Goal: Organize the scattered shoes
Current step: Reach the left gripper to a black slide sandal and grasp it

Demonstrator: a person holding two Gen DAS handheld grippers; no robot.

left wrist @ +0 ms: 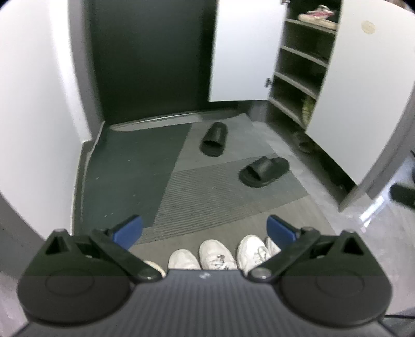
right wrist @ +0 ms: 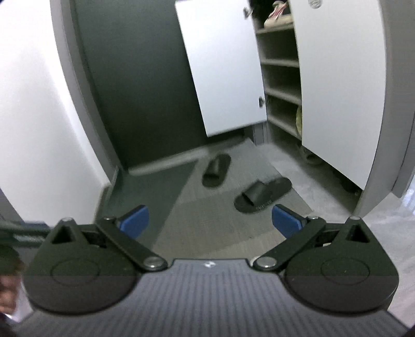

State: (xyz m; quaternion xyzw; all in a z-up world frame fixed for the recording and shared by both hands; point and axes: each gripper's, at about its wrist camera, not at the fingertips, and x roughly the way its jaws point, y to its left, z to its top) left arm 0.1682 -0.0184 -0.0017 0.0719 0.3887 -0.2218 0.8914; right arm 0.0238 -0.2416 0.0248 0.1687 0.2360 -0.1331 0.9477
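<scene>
Two black slides lie apart on the entry floor: the far slide (left wrist: pixel 214 139) (right wrist: pixel 216 169) points toward the door, the near slide (left wrist: pixel 264 171) (right wrist: pixel 262 194) lies turned sideways. Several white sneakers (left wrist: pixel 217 253) stand in a row at the floor's near edge, just under my left gripper (left wrist: pixel 205 228), which is open and empty. My right gripper (right wrist: pixel 210 223) is also open and empty, held above the floor short of the near slide. The shoe cabinet (left wrist: pixel 301 62) (right wrist: pixel 280 77) stands open at the right.
A light sneaker with pink trim (left wrist: pixel 317 15) (right wrist: pixel 278 15) sits on the cabinet's top shelf. A beige shoe (left wrist: pixel 303 144) (right wrist: pixel 310 155) lies on the floor under the white cabinet door (left wrist: pixel 350 90). A dark door (left wrist: pixel 153 57) closes the back. A hand (right wrist: pixel 9 293) shows at lower left.
</scene>
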